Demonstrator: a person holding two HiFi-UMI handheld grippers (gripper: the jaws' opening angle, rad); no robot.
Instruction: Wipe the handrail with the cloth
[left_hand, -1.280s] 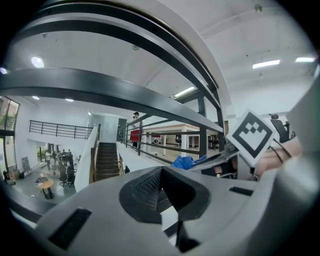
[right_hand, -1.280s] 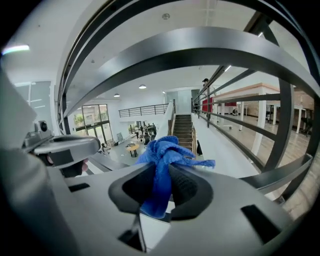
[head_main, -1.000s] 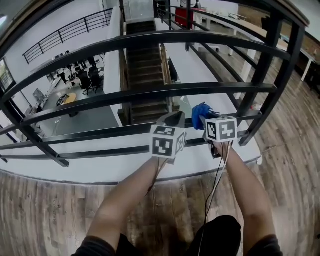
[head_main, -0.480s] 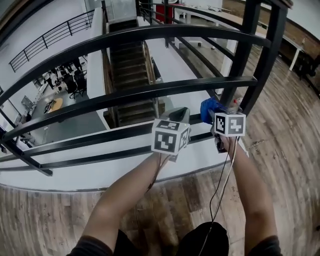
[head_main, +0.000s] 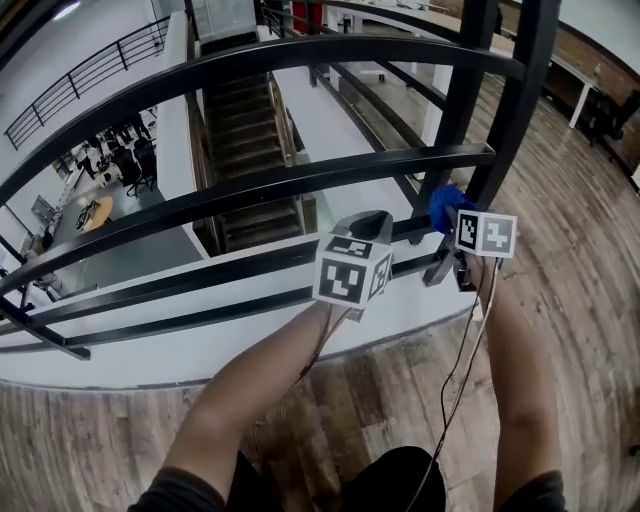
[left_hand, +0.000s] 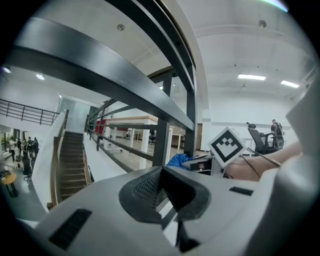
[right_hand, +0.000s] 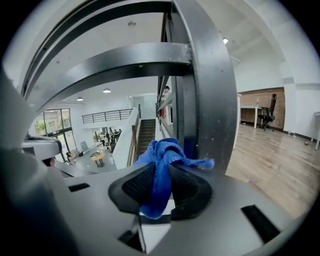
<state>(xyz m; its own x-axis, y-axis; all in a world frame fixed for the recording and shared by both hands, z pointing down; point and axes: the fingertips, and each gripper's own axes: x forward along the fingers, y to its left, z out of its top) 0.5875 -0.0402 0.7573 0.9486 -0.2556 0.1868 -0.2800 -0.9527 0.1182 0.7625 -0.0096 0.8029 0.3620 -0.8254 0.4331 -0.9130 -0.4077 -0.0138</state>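
**Fig.: Cloth at the post end of the handrail, wiping stroke in hand**

Head view w/ both gripper views. R gripper (right_hand: 161, 187): jaws clamped on the blue cloth (right_hand: 162, 162). One fold is pinched between the pads and a loose bunch stands out ahead of the tips. L gripper (left_hand: 162, 192): jaws together, nothing between them. It hangs in front of the lower bars, approx. 8 o'clock from the cloth in the head view.

The handrail (head_main: 300, 178) is black metal, w/ several curved horizontal bars running into an upright post (head_main: 455, 110). Cloth location: at the post, near where a lower bar joins it, approx. 2 o'clock from the L gripper. In the R gripper view the post fills 12–1 o'clock directly behind the bunch. It is touching or just beside the cloth; contact can't be confirmed.

Step in hand (judgement): wiping, w/ the stroke at the post end of a lower bar. How much of the rail is done can't be judged.

Next move (judgement):
- Hold the pinch firm and press the bunch onto the metal.
- Draw it along a bar towards 9 o'clock, or up the post towards 12.
- The bunch, not the jaw tips, should meet the metal.
- The L gripper has no evident job unless the cloth slips.
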